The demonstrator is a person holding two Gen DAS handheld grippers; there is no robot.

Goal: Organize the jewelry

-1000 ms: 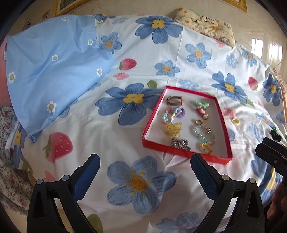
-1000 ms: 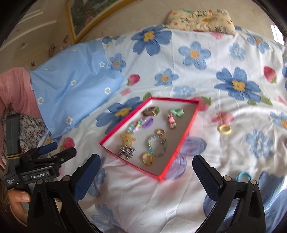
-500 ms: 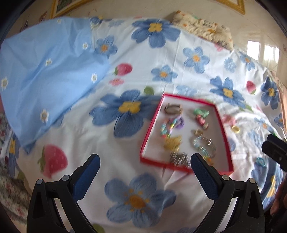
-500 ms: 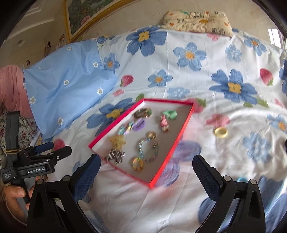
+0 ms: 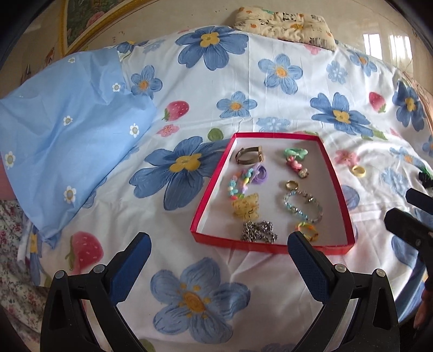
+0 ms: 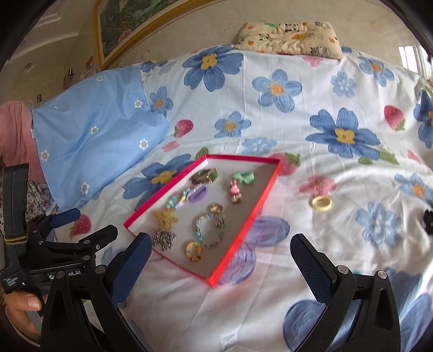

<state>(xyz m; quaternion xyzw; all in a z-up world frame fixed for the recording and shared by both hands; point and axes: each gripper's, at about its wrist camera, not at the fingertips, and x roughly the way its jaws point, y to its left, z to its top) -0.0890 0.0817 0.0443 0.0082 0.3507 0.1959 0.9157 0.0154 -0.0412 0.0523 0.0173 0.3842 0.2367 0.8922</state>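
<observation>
**Loose yellow ring waiting outside the tray**

Both grippers, left (image 5: 217, 256) and right (image 6: 220, 257), are hovering wide open and empty. The yellow ring (image 6: 320, 203) is lying on the bedsheet (image 6: 297, 121), right of the red tray (image 6: 245, 230). It's looking light, stiff, slippery; pinching across its band seems safest.

Bed (image 5: 243, 89) covered in white sheet printed with blue flowers and strawberries. On it: shallow red tray (image 5: 213, 189) near the middle, plain blue pillow (image 5: 67, 140) to the left, patterned cushion (image 5: 284, 24) at the far edge, yellow ring (image 5: 358, 170) loose right of the tray, dark item (image 5: 425, 177) farther right.
</observation>
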